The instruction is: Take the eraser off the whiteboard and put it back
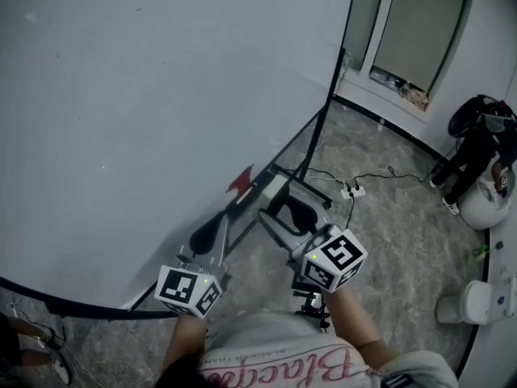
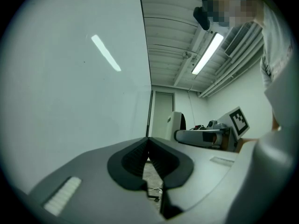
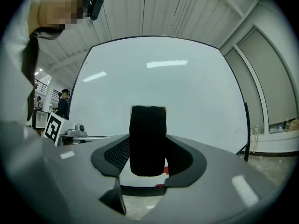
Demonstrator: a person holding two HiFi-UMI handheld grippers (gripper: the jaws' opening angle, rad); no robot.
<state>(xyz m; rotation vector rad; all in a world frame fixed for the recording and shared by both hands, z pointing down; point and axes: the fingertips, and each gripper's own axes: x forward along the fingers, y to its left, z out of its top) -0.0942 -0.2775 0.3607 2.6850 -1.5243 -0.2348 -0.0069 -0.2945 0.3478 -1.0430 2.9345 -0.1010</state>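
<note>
The eraser (image 3: 148, 141), a block with black felt, stands upright between the pads of my right gripper (image 3: 148, 158), which is shut on it. It is held just off the whiteboard (image 3: 187, 101). In the head view the eraser (image 1: 275, 191) sits in the right gripper (image 1: 277, 207) near the board's lower edge, beside a small red item (image 1: 240, 182). My left gripper (image 1: 239, 203) is alongside to the left, close to the whiteboard (image 1: 121, 95). Its jaws (image 2: 148, 143) meet at the tips with nothing between them.
The board's black stand legs (image 1: 311, 168) reach across the stone floor. A power strip with a cable (image 1: 352, 190) lies beyond them. A white bin (image 1: 464, 301) and dark gear (image 1: 477, 136) stand at the right, and a window (image 1: 412, 39) is behind. Shoes (image 1: 32, 354) show at lower left.
</note>
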